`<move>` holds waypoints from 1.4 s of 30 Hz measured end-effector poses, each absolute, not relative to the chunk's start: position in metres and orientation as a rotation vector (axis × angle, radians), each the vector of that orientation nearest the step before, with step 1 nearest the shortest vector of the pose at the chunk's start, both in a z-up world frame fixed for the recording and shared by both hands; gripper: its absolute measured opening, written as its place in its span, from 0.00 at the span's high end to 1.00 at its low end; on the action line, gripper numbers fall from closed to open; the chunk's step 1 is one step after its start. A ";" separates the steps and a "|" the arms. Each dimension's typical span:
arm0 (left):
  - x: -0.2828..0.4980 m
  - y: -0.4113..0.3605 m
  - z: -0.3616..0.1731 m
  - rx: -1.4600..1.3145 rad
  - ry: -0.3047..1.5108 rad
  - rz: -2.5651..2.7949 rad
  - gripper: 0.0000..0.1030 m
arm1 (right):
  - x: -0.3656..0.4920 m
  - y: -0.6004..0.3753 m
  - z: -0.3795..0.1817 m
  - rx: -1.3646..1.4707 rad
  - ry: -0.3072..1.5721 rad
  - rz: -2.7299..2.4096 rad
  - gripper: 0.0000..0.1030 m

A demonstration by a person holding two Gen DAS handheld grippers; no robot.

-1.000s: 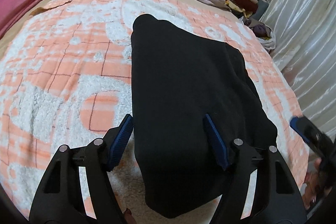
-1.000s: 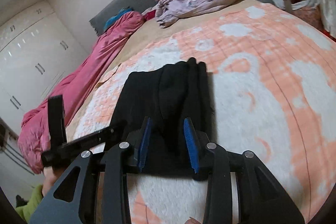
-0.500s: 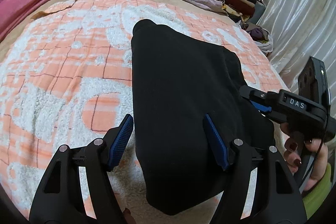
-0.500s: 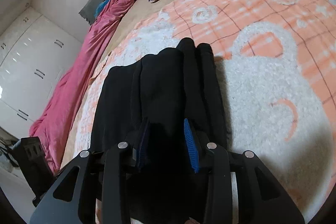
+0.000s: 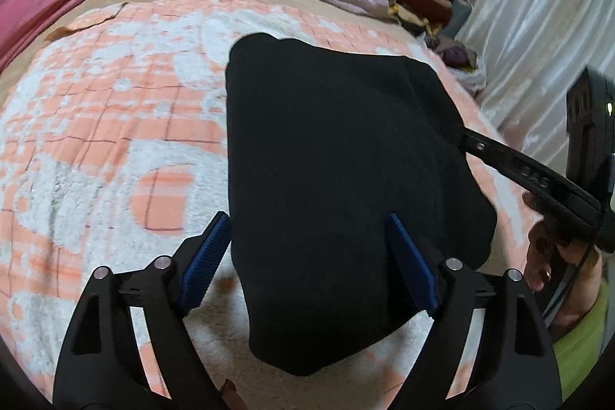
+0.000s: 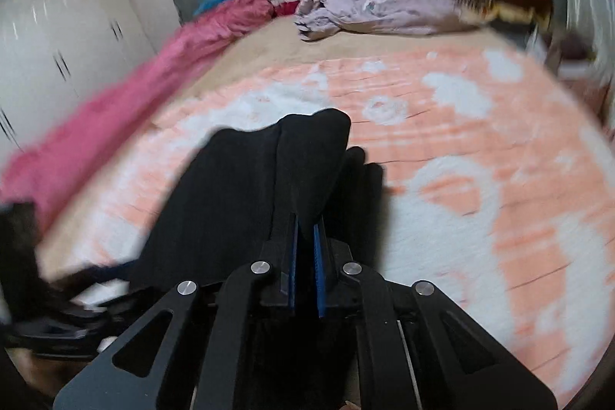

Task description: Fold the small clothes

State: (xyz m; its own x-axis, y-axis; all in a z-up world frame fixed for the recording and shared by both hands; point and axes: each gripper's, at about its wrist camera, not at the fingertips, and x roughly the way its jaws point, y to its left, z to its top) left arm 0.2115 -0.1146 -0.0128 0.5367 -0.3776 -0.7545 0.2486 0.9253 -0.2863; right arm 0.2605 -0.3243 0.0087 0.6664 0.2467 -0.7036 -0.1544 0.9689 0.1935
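Lying on the blanket [image 5: 115,125], black garment [image 5: 330,156] between the spread fingers [image 5: 207,252] of the left gripper [image 5: 307,256], right gripper [image 6: 305,248] fingers [image 6: 293,256] clamped on a raised fold of its edge

Left gripper [image 5: 307,256]: jaws spread wide, blue pads angled outward, nothing pinched between. Right gripper [image 6: 305,237]: jaws nearly closed, clamped on fold of black garment [image 5: 338,179] (pads almost parallel). Right gripper reaches in from right in left wrist view; right hand [image 5: 553,256] wrapped around handle.
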 end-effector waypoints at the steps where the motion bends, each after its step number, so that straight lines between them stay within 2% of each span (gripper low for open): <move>1: 0.212 -0.118 -0.017 -0.128 0.940 -0.360 0.26 | 0.263 -0.323 0.000 0.106 0.828 0.220 0.94; 5: 0.215 -0.117 -0.032 -0.159 0.981 -0.366 0.22 | 0.275 -0.329 -0.036 0.130 0.886 0.192 0.93; 8: 0.212 -0.116 -0.031 -0.155 0.972 -0.365 0.22 | 0.273 -0.340 -0.029 0.196 0.877 0.214 0.88; 9: 0.211 -0.115 -0.030 -0.155 0.968 -0.364 0.22 | 0.271 -0.343 -0.026 0.209 0.871 0.218 0.83; 14: 0.204 -0.108 -0.024 -0.181 0.958 -0.369 0.22 | 0.256 -0.359 -0.015 0.300 0.861 0.257 0.80; 18: 0.199 -0.105 -0.022 -0.201 0.952 -0.370 0.23 | 0.238 -0.368 -0.007 0.372 0.855 0.309 0.71; 31: 0.196 -0.096 -0.019 -0.233 0.969 -0.362 0.23 | 0.219 -0.359 -0.014 0.532 0.915 0.440 0.64; 38: 0.198 -0.101 -0.029 -0.246 1.004 -0.369 0.23 | 0.215 -0.346 -0.023 0.491 0.954 0.414 0.66; 39: 0.198 -0.101 -0.031 -0.249 1.011 -0.370 0.23 | 0.214 -0.345 -0.023 0.477 0.951 0.411 0.71; 40: 0.199 -0.103 -0.033 -0.252 1.017 -0.371 0.23 | 0.212 -0.343 -0.023 0.469 0.948 0.414 0.79; 42: 0.199 -0.105 -0.033 -0.254 1.021 -0.374 0.24 | 0.208 -0.341 -0.019 0.437 0.933 0.413 0.82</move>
State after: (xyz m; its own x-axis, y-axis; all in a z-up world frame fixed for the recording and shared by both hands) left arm 0.1986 -0.1046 -0.0334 0.4680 -0.4176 -0.7788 0.1838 0.9080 -0.3764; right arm 0.2077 -0.3409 -0.0191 0.5313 0.5168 -0.6713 -0.1491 0.8371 0.5264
